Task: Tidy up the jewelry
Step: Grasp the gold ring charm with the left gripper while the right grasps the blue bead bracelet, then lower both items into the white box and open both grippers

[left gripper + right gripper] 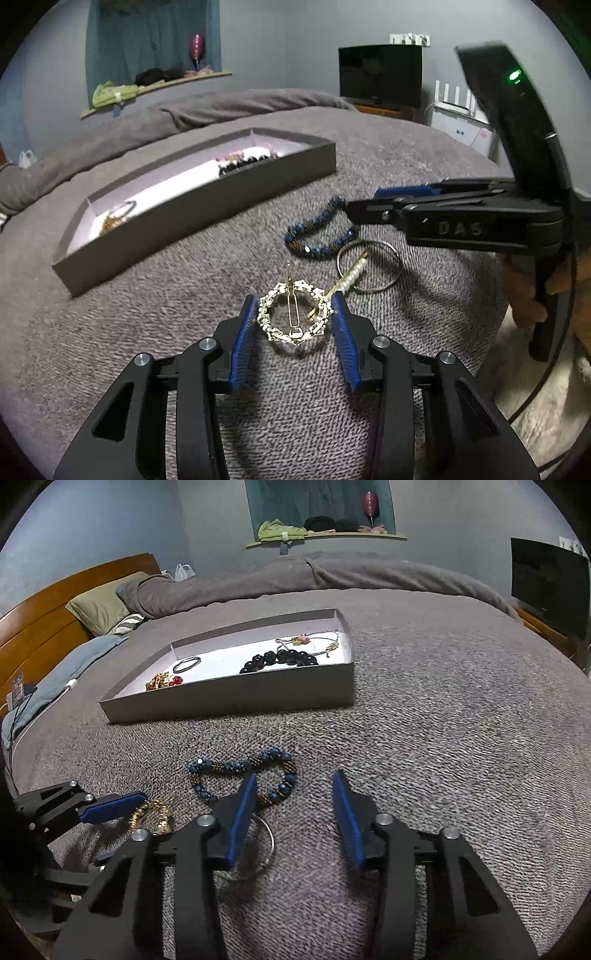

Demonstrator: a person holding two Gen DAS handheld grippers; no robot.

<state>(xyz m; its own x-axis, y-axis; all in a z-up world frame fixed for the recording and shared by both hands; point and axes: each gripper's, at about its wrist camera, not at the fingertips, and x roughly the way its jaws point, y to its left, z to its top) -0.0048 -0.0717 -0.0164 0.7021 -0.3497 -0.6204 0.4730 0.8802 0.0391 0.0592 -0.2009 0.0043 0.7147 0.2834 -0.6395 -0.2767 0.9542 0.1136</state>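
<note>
A round hair clip (293, 317) of pale sparkling stones, with a thin gold clasp bar across its middle, lies in the lower centre of the left wrist view. A gold pin with pearls (351, 275) leans against its right edge, crossing a plain metal ring (369, 266). Above these, right of centre, lies a bracelet (319, 230) of dark blue and bronze beads in a loose loop. In the upper left of that view sits a shallow grey box (192, 218) with a pale lining, holding gold pieces at its left end and black beads at its right.

Everything rests on a grey knitted blanket (166, 314) spread over a bed. In the right wrist view a wooden headboard (40, 627) and an olive pillow (99, 609) show at the upper left, a wall niche (321, 513) with clothes and a pink glass at top centre, and a dark screen (550, 579) at the upper right.

The left gripper (294, 319) has its blue pads on either side of the clip, very close to its rim; whether they press on it cannot be told. The right gripper (294, 812) is partly open with only blanket between its pads; its left finger (242, 819) overlaps the ring and the bracelet's near edge, and it grasps nothing.
</note>
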